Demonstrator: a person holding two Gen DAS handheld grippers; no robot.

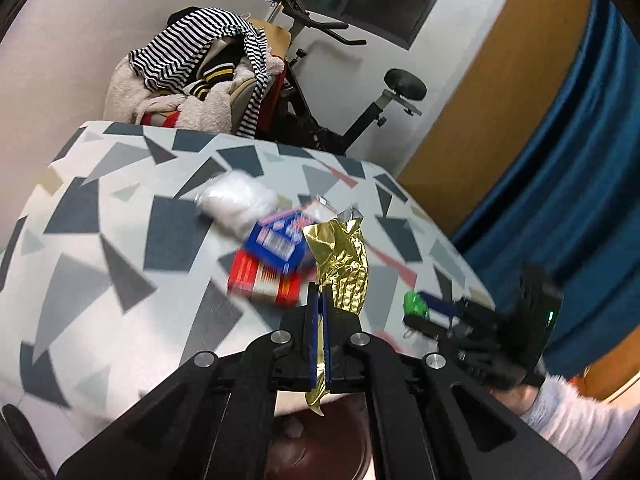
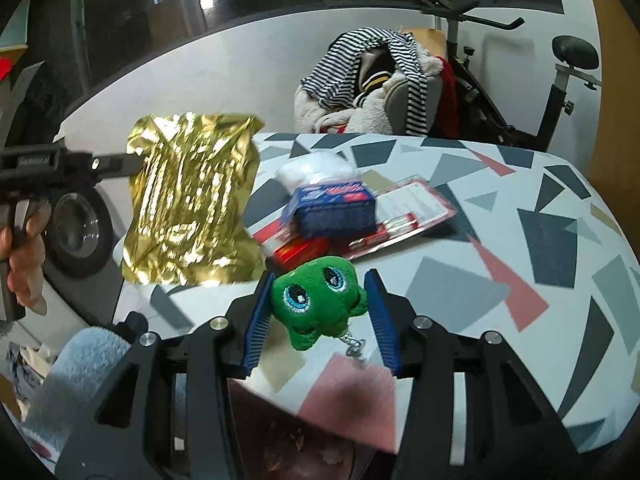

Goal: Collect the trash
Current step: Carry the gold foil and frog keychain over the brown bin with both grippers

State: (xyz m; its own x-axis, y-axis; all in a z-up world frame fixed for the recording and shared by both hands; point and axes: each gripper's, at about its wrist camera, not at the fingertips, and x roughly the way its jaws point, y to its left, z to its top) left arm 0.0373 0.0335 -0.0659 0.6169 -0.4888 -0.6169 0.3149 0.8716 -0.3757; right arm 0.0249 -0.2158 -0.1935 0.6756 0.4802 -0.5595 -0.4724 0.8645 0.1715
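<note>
My left gripper is shut on a crumpled gold foil wrapper, which hangs lifted above the table's near edge. In the right wrist view the same gold wrapper is held up at the left by that left gripper. My right gripper is shut on a green plush keychain toy with blue eyes. The toy is held just above the table, and its metal chain dangles below. The left wrist view shows the right gripper with the green toy at the table's right side.
A table with a geometric-pattern cloth carries a blue box, a red box, a white plastic bag and a red-edged card. Behind it stand a chair piled with clothes and an exercise bike. A blue curtain hangs at the right.
</note>
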